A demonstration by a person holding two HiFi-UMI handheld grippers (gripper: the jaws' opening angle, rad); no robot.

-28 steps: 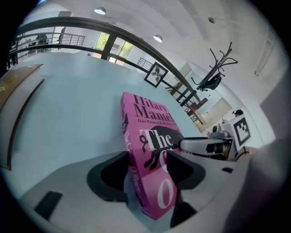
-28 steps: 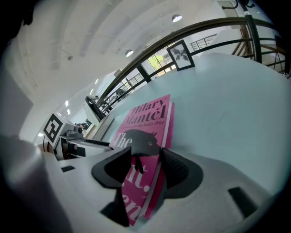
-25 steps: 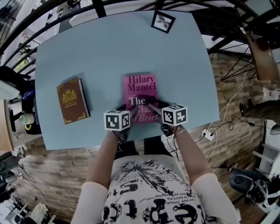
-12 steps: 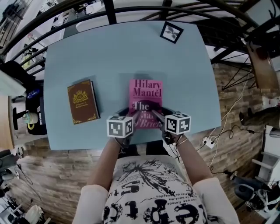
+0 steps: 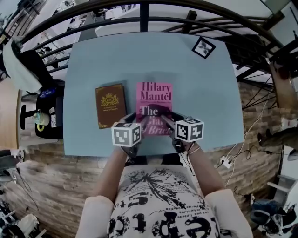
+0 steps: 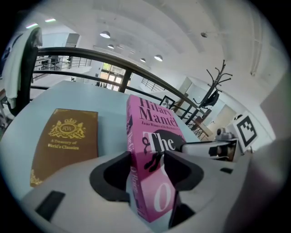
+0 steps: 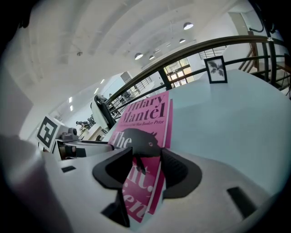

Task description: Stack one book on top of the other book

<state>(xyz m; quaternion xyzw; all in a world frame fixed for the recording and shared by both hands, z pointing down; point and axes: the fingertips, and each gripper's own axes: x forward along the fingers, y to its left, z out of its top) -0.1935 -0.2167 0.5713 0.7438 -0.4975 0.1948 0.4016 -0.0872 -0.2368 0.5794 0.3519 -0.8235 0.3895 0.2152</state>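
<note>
A pink paperback (image 5: 154, 104) is gripped at its near edge by both grippers and is raised off the light blue table (image 5: 205, 97). My left gripper (image 5: 139, 122) is shut on its near left corner, and the book (image 6: 152, 150) stands between the pads. My right gripper (image 5: 165, 121) is shut on the near right corner of the same book (image 7: 144, 129). A brown hardback with gold print (image 5: 110, 104) lies flat just left of the pink one, and the left gripper view also shows the brown book (image 6: 66, 141).
A small framed picture (image 5: 203, 47) stands at the table's far right corner. A black railing (image 5: 144, 14) runs behind the table. A chair with a white garment (image 5: 25, 69) is off the left edge. The person's torso is at the near edge.
Both grippers have carried the pink book up and to the left, so it now lies close beside the brown book. The brown book has stayed in place.
</note>
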